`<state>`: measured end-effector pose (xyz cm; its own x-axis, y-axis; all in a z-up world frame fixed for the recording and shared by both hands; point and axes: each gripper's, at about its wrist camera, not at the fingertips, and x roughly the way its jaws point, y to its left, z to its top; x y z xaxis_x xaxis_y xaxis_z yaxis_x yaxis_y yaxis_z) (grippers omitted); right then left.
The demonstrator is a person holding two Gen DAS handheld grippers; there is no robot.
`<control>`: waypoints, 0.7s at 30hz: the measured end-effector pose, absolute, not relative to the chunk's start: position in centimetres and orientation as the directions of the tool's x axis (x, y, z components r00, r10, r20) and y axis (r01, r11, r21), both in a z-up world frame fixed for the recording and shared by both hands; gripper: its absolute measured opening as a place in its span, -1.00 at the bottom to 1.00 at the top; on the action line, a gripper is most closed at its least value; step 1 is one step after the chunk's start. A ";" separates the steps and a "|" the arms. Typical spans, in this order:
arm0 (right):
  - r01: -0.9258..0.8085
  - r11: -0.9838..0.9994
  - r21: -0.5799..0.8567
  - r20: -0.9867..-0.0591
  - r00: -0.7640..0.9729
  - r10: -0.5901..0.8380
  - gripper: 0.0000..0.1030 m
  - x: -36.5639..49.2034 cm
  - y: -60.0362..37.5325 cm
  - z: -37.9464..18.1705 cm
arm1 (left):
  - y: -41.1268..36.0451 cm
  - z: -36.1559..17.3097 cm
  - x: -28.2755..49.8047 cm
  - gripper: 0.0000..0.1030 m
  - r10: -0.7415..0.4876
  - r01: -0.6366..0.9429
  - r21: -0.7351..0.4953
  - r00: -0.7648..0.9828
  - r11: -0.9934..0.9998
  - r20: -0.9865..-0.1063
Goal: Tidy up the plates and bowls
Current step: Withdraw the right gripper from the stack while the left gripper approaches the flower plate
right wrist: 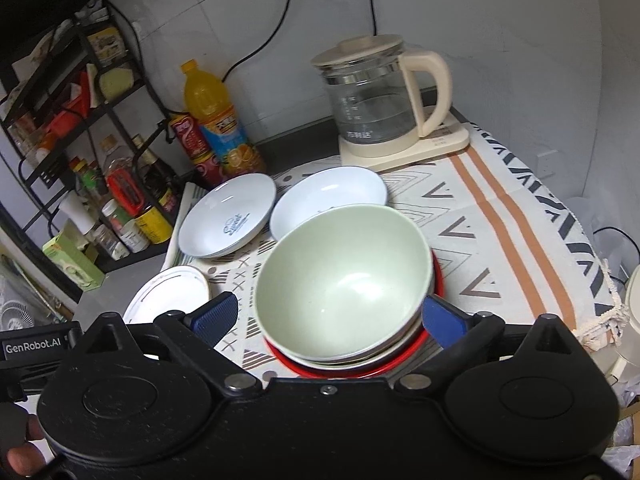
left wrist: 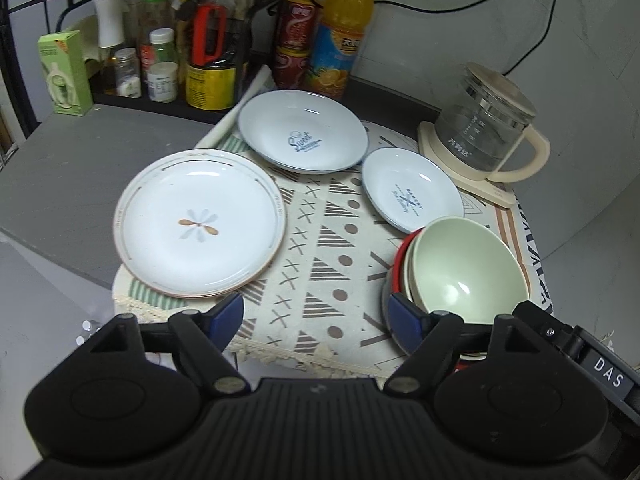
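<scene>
Plates and bowls sitting on the patterned cloth [left wrist: 320,240], already sorted by kind, probably so each pile is easy to lift. Biggest first: flower plate [left wrist: 200,220] lying flat on another plate at the left edge, making a low stack. Behind it, "Sweet" dish [left wrist: 304,132] resting near the juice bottle [left wrist: 340,32], with the smaller blue-rimmed dish [left wrist: 412,188] just beside it, not yet stacked. Green bowl [right wrist: 344,276] nesting inside a pale bowl and a red bowl [right wrist: 400,356], tilting a little, likely to save room. Left gripper [left wrist: 316,312] hanging with jaws wide apart, grasping nothing. Right gripper [right wrist: 328,316] also spread wide, pads [right wrist: 440,316] standing either side of the bowl stack without pressing it.
</scene>
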<state>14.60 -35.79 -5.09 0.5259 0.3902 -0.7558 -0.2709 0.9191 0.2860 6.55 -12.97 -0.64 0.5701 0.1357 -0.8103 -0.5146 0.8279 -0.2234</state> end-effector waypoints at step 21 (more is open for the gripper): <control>-0.402 0.866 0.298 -0.757 0.453 0.471 0.99 14.1 -29.5 -4.9 | -8.5 -0.2 3.0 0.67 0.225 -0.603 -0.208 0.561 0.770 -0.797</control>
<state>14.10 -29.48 -4.90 0.4527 0.4708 -0.7573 -0.4016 0.8659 0.2982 3.00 -8.51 -0.16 0.5608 0.2247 -0.7969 -0.6035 0.7699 -0.2076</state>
